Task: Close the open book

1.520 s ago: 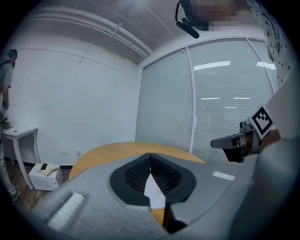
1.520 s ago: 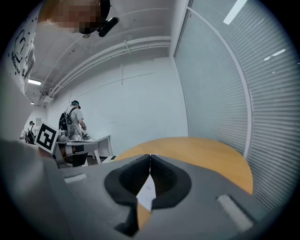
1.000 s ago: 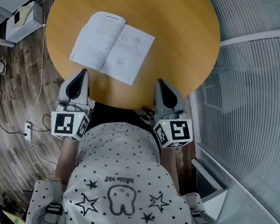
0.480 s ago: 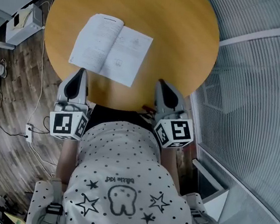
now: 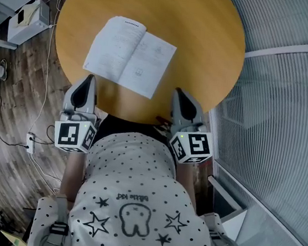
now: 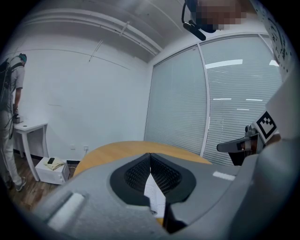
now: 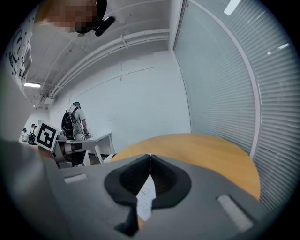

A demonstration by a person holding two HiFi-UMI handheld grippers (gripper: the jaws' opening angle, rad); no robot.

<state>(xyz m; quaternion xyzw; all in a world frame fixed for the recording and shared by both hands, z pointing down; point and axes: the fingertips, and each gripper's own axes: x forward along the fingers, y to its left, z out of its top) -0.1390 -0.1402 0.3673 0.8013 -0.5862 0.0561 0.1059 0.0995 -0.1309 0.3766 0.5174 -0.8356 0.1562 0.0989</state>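
The open book (image 5: pixel 130 56) lies flat and face-up on the near left part of the round wooden table (image 5: pixel 210 32), its spine slanting away from the person and both pages spread, so nothing has been turned yet. The left gripper (image 5: pixel 87 78) sits at the table's near rim just beside the book's near left corner, and the right gripper (image 5: pixel 179 92) sits at the same rim, a little apart from the book's right-hand page. Both point almost level across the tabletop with their jaws pressed together and nothing between them (each gripper view shows the dark pads meeting at the tips, with the white pages only visible beyond and below them). Holding them closed and low looks deliberate: a closed tip can probably slide under or nudge a page edge better than spread jaws. Whether the left tip touches the paper cannot be told. The book's left page lies close to the table's left rim, so a push that way risks carrying it toward the drop to the floor, where a white box (image 5: pixel 30 18) and cables (image 5: pixel 40 100) lie. To the right and beyond the book the wood is bare, giving room to swing one page over the spine; the blinds (image 5: pixel 289 108) stand well clear.
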